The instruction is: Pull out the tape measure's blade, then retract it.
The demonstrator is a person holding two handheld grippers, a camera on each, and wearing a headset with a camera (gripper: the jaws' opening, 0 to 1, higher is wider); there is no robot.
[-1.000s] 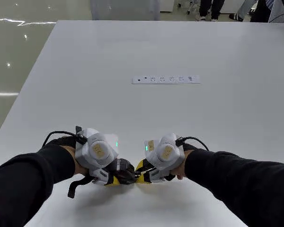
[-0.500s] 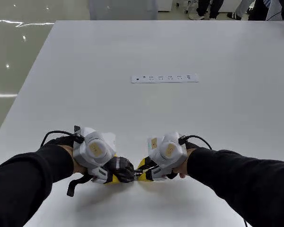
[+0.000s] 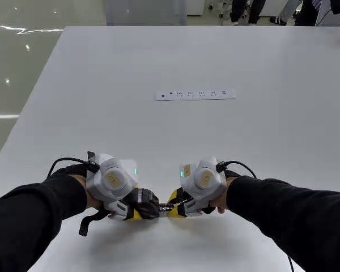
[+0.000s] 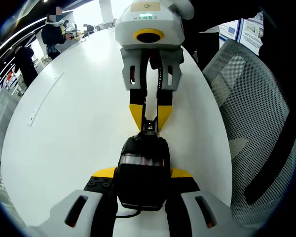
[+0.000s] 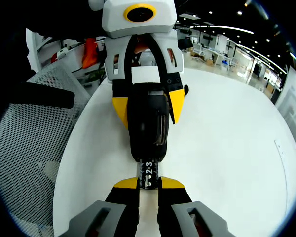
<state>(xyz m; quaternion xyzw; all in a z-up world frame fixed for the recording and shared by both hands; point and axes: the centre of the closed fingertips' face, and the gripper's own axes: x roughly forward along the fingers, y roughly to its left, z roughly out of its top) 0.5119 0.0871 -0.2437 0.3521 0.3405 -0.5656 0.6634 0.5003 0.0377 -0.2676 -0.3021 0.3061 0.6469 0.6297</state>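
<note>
Left gripper is clenching the black tape measure by its sides, low over the near end of the white table. Can't tell if it's actually touching the surface. Right gripper is facing it head-on and pinching the tip of the blade, which is sticking out just a bit, with 1 to 3 showing. The grippers are sitting nearly nose to nose. A power strip is lying well apart, farther back.
</note>
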